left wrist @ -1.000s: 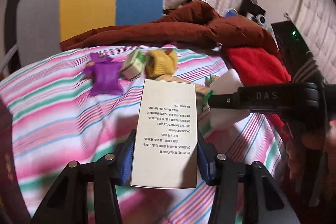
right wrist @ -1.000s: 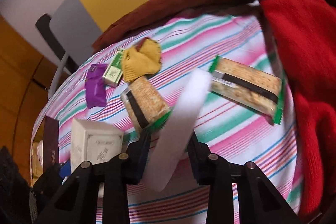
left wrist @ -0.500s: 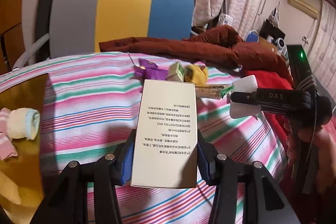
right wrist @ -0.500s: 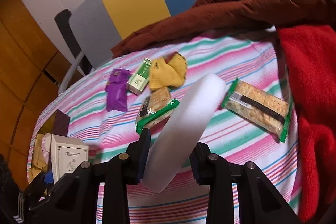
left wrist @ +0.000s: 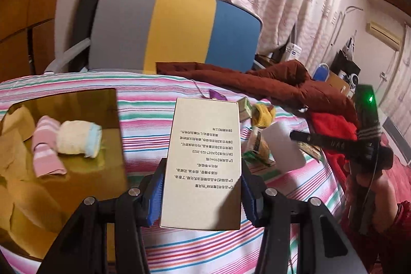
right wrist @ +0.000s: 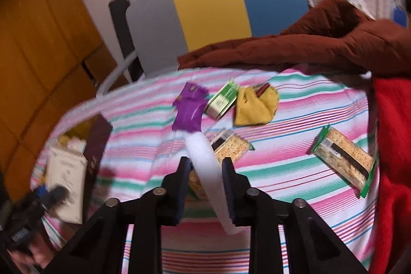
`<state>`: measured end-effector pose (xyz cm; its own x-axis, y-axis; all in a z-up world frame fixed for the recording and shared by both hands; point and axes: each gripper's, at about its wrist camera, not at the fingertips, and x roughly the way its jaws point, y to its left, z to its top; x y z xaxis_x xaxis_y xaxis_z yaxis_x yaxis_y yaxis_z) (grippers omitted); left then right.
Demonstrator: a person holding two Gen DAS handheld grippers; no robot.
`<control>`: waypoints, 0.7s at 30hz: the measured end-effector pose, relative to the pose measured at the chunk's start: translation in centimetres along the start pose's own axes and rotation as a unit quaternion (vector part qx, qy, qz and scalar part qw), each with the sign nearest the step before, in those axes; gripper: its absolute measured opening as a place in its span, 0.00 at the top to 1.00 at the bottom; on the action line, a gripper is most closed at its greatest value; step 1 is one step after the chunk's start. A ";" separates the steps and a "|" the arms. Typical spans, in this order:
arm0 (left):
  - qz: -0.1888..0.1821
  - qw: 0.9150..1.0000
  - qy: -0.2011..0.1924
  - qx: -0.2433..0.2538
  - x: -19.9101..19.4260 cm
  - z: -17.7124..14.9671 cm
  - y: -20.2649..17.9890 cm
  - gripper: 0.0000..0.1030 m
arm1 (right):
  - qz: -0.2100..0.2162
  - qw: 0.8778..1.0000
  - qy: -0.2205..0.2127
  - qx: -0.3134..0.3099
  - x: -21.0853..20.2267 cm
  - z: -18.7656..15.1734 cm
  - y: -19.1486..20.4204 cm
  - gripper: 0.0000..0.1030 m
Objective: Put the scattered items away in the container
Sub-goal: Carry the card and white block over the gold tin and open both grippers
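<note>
Now swung over toward the left of the striped surface [left wrist: 149,120], bringing the open brown container [left wrist: 72,104] into the left edge of the left wrist view, absent from that view a second ago. Good news for the tidying: near the drop with both loads, yet nothing set inside so far beside the rolled socks [left wrist: 77,138] already in there.

Left tongs [left wrist: 202,166] clenched on the sides of the tall cream box [left wrist: 203,145], printed face up, lower middle of the frame, just right of the container's wall. Right tongs [right wrist: 206,161] squeezed tight on the white foam block [right wrist: 200,145], lower centre of the right wrist view, now stood nearly on edge instead of slanting as a moment earlier. Both sloped downward, lifted clear of the cloth.

Left waiting across the upper middle and right of the right wrist view: two cracker packs [right wrist: 344,161], yellow cloth [right wrist: 257,104], purple packet [right wrist: 188,112], small green carton [right wrist: 222,99]. Likely several more trips needed.
</note>
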<state>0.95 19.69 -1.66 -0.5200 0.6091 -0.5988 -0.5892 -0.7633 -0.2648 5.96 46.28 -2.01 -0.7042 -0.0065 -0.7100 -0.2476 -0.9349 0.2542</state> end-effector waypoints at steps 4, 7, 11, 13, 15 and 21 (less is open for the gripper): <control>0.011 1.000 -0.006 -0.013 -1.3 -0.2 1.7 0.51 | -0.022 0.999 0.017 -0.034 0.8 -0.4 1.1 0.85; 0.015 1.000 -0.009 -0.026 -2.0 -0.5 3.0 0.51 | -0.050 0.997 0.042 -0.043 1.9 -0.8 1.0 0.85; 0.018 0.999 -0.010 -0.041 -2.7 -1.0 4.4 0.51 | -0.032 0.997 0.064 -0.021 3.0 -0.9 0.2 0.77; 0.018 0.999 -0.010 -0.049 -3.0 -1.3 5.0 0.51 | -0.054 0.996 0.064 -0.016 3.1 -0.8 -0.2 0.55; 0.017 0.998 -0.009 -0.053 -3.1 -1.6 5.4 0.51 | -0.073 0.995 0.064 -0.015 3.3 -0.8 -0.5 0.41; 0.014 0.998 -0.010 -0.057 -3.3 -1.7 5.7 0.51 | -0.032 0.994 0.102 0.035 5.4 -0.7 -2.2 0.39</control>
<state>0.32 12.97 -2.50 -0.5486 0.5904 -0.5920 -0.5004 -0.7991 -0.3331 3.16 48.07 -6.88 -0.5375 -0.0269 -0.8429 -0.3385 -0.9086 0.2449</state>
